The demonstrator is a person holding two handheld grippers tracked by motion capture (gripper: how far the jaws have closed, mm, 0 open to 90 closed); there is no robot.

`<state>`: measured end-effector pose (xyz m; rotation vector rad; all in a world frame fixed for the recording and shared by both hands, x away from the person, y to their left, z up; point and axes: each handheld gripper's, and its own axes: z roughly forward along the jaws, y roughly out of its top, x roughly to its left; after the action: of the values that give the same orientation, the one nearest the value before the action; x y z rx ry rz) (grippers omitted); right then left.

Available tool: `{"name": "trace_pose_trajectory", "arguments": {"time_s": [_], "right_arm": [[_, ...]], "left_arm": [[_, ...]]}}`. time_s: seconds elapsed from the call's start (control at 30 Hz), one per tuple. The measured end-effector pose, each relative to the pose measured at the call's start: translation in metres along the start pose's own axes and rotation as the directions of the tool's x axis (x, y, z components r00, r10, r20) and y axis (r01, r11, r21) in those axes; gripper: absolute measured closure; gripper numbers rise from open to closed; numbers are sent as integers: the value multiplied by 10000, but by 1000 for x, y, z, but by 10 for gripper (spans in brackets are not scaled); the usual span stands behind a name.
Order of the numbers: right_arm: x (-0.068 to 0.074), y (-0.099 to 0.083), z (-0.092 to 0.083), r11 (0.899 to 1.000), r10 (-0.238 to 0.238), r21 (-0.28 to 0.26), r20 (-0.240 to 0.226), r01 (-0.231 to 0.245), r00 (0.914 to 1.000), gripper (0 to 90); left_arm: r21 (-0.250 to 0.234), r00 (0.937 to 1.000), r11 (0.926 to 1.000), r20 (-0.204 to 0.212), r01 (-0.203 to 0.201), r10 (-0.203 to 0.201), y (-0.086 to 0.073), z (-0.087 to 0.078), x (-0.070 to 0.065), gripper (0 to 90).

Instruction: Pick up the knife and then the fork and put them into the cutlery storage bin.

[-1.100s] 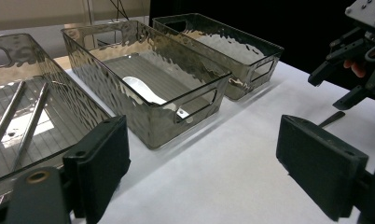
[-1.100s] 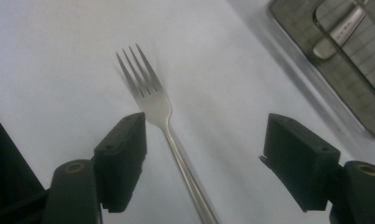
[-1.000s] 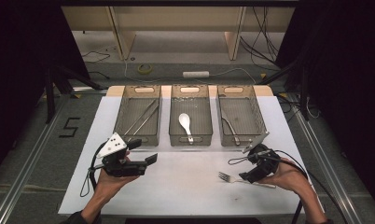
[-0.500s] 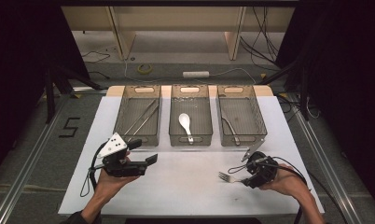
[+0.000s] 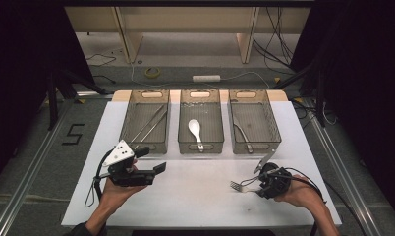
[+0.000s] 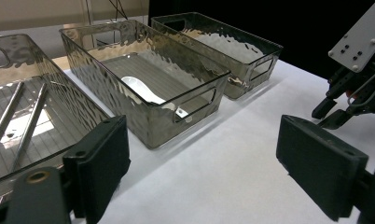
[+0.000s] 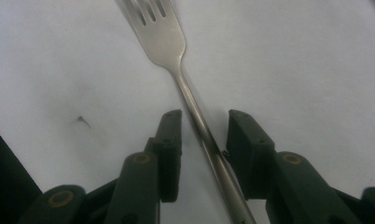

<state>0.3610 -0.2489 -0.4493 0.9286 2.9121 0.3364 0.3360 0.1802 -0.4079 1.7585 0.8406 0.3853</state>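
Fork (image 7: 176,60): polished metal, flat tined head, slim rounded handle; lies flat on the bench at the near right, tines pointing left in the high view (image 5: 239,186).
Right gripper (image 7: 203,140): two black blocky jaws set low over the bench, one on each side of the fork's handle. The jaws have just been closing and stand narrow. The handle runs slantwise through the gap and lies against the right jaw low down; a sliver of bench shows between it and the left jaw. No full clamp can be made out.
Right hand (image 5: 296,194): comes in from the near right edge, gripper body held low and aimed left.
Left gripper (image 6: 199,163): jaws wide apart, nothing between them; black matte pads, grey three-cornered plate on top.
Left hand (image 5: 118,189): holds the gripper at the near left above the bench, aimed right.
Bench (image 5: 195,196): white, matte, slightly grainy surface.
Middle tray (image 5: 201,147): smoky clear plastic, rippled walls, ribbed floor, cut-out handles; holds a white glossy spoon (image 5: 195,131).
Left tray (image 5: 145,145): same make; holds long thin metal rods.
Right tray (image 5: 254,146): same make, far of the fork; holds one slim metal piece.
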Motion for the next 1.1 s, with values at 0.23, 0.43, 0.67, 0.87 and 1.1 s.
{"name": "trace_pose_trajectory", "arguments": {"time_s": [0.23, 0.43, 0.67, 0.87, 1.1], "right_arm": [[1, 1, 4, 9998, -54, 203, 54, 53, 10000, 714], [2, 2, 4, 9995, -92, 307, 138, 88, 9999, 729], [4, 4, 5, 9985, -257, 487, 239, 245, 9994, 746], [5, 5, 5, 9978, -330, 580, 109, 323, 9994, 799], [6, 6, 5, 9967, -440, 679, 72, 435, 9990, 837]], "left_arm": [[1, 10000, 10000, -5, -6, 6, 0, 0, 0, 168], [30, 10000, 10000, -8, -7, 7, 0, 0, 0, 168], [40, 10000, 10000, -18, -2, 2, 0, 0, 0, 168], [41, 10000, 10000, -25, -8, 8, 0, 1, 0, 168], [31, 10000, 10000, -35, -4, 4, 0, 1, 0, 168]]}}
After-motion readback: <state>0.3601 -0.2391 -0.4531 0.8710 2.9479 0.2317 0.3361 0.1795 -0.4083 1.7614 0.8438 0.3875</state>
